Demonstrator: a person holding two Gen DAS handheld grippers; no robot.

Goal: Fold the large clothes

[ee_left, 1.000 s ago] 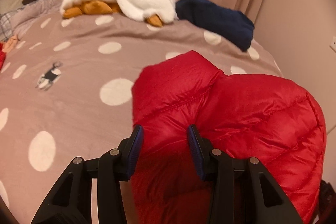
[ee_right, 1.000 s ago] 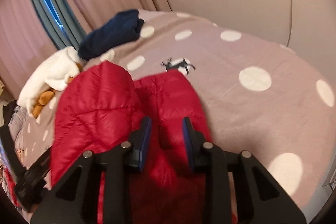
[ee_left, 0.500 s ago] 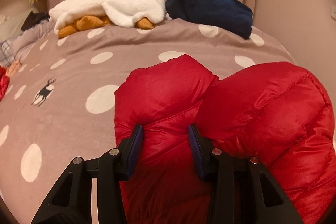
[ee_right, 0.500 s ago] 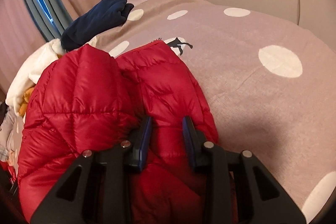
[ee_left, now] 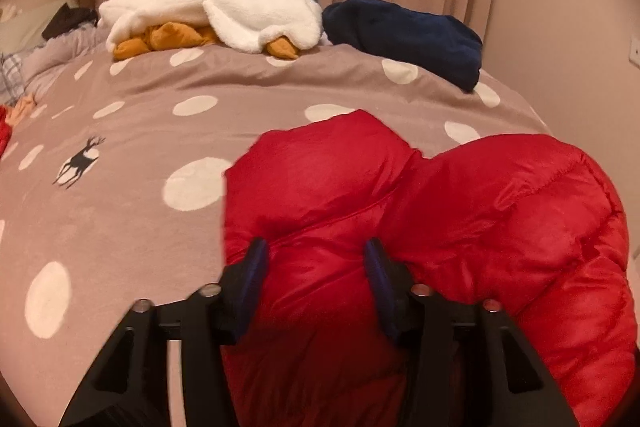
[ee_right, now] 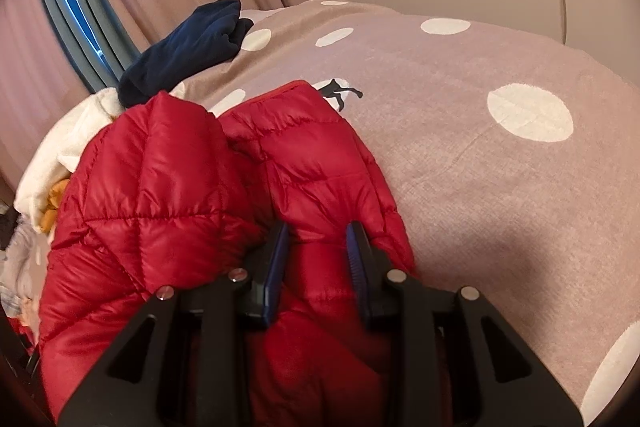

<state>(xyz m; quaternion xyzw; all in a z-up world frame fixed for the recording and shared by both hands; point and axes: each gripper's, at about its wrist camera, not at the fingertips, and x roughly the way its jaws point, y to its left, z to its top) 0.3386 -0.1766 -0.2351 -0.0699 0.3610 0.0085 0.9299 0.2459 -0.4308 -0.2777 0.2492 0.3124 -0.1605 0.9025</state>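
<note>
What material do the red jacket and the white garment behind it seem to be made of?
Red jacket: probably thin nylon or polyester over padding; it is glossy, with stitched, puffy quilting. White garment: probably fleece or plush; it looks matte, thick and fuzzy at the edges.

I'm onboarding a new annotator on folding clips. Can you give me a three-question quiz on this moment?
1. True or false: the red puffer jacket lies between the fingers of both hand-held grippers.
2. Which garment lies nearest the navy one? A white fleece B green towel C striped shirt
3. Fill in: the bedspread is printed with white ____ and a deer.

Key: 1 true: left hand-held gripper and right hand-held gripper, both opening. 2 A, white fleece. 3 dots.
</note>
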